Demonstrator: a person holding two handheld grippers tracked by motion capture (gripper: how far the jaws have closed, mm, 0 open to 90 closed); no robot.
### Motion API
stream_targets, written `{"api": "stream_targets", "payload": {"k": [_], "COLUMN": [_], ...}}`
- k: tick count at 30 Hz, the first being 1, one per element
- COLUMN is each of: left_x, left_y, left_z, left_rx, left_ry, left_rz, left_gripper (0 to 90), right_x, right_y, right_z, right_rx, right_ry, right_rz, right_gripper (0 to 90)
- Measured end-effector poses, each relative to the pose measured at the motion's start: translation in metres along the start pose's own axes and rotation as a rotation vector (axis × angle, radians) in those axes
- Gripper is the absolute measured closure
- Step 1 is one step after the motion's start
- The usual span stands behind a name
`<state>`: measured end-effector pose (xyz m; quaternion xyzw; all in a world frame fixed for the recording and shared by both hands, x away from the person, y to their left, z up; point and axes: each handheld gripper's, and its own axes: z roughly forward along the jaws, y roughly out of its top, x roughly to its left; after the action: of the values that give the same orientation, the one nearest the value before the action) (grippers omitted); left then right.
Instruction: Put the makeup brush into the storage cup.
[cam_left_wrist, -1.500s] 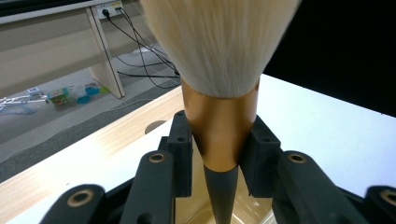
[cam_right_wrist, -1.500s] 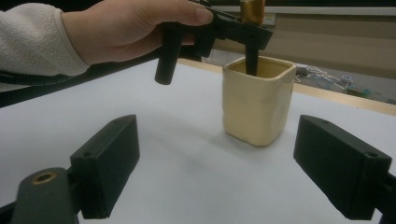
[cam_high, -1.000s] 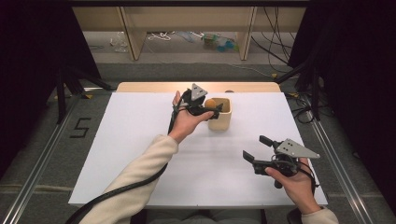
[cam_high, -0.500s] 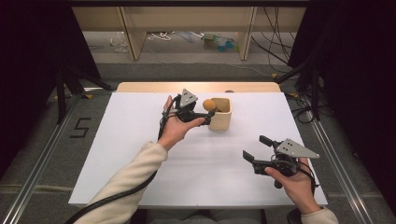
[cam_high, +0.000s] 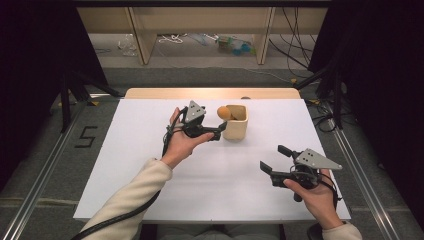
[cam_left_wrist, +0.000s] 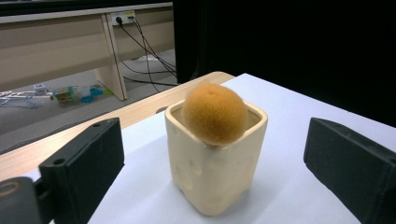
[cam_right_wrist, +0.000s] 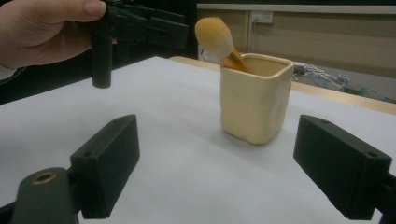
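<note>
so the fluffy brush sits head-up in the cream cup on the desk, left gripper wide open just beside it, right gripper open too, holding nothing

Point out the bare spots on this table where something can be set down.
Free: the white table left of the left gripper, and the stretch between the cup and the right gripper. Crowded: around the cup holding the brush.
</note>
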<state>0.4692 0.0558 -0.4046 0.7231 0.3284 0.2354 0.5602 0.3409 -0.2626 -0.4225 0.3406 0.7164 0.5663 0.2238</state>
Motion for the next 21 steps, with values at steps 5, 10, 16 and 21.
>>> {"api": "stream_targets", "payload": {"k": [5, 10, 16, 21], "left_x": [-0.001, -0.001, 0.001, 0.004], "left_y": [-0.005, -0.007, -0.014, -0.017], "left_z": [-0.010, -0.022, -0.047, -0.067], "left_rx": [-0.013, -0.019, -0.054, -0.073], "left_ry": [-0.013, -0.024, -0.031, -0.025], "left_rz": [-0.015, -0.009, -0.022, -0.021], "left_gripper": [4.6, 4.5, 5.1, 5.3], "right_x": [0.000, 0.001, 0.000, 0.000], "right_y": [0.000, 0.000, 0.000, 0.000], "right_z": [0.000, 0.000, 0.000, 0.000], "right_rx": [0.000, 0.001, 0.000, 0.000], "right_ry": [0.001, -0.001, -0.001, -0.002], "right_rz": [0.000, -0.002, -0.005, -0.004], "right_gripper": [15.3, 15.3, 15.3, 15.3]}}
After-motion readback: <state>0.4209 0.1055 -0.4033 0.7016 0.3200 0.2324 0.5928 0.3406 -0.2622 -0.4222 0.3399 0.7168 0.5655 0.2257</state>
